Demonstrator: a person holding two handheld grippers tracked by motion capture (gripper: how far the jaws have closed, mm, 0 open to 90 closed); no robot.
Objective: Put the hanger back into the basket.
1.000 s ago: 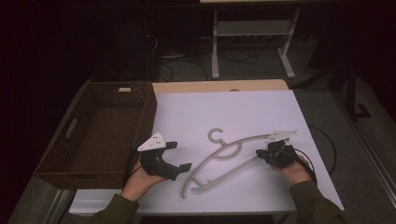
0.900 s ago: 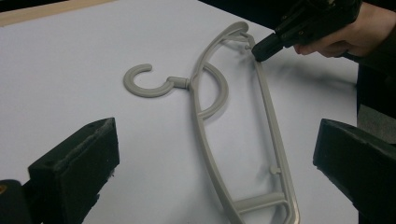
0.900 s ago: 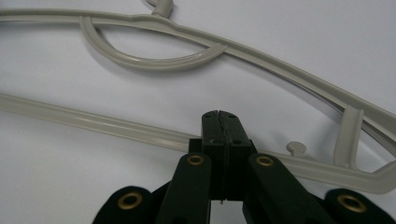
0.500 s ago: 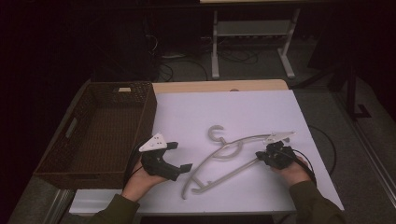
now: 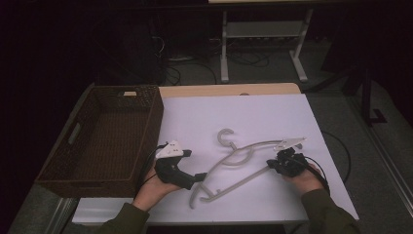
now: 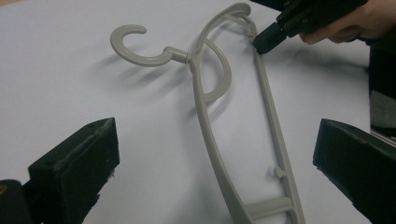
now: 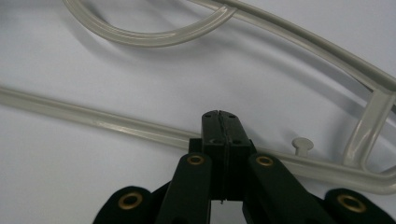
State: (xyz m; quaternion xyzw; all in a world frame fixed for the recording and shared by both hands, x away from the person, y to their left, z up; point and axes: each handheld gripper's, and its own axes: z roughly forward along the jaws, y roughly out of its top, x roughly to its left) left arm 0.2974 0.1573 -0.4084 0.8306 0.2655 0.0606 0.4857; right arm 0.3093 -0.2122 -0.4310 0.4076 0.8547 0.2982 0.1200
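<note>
Hanger (image 5: 243, 158) lying flat on counter (image 5: 272, 112), right tongs (image 7: 219, 122) pressing closed against its bar, left tongs (image 6: 210, 158) gaping wide; closed tips are risking pushing it aside.

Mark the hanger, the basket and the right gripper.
hanger (image 6: 212, 135), left gripper view, on its curved upper arm
basket (image 5: 155, 114), high view, on its right wall
right gripper (image 7: 219, 122), right gripper view, at the closed tips on the hanger's straight bar

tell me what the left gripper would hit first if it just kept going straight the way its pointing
Most likely the grey plastic hanger: in the left gripper view it lies on the white table between the open jaws of the left gripper, straight ahead. Depth is hard to judge, so the jaws might pass either side of its near end first.
</note>
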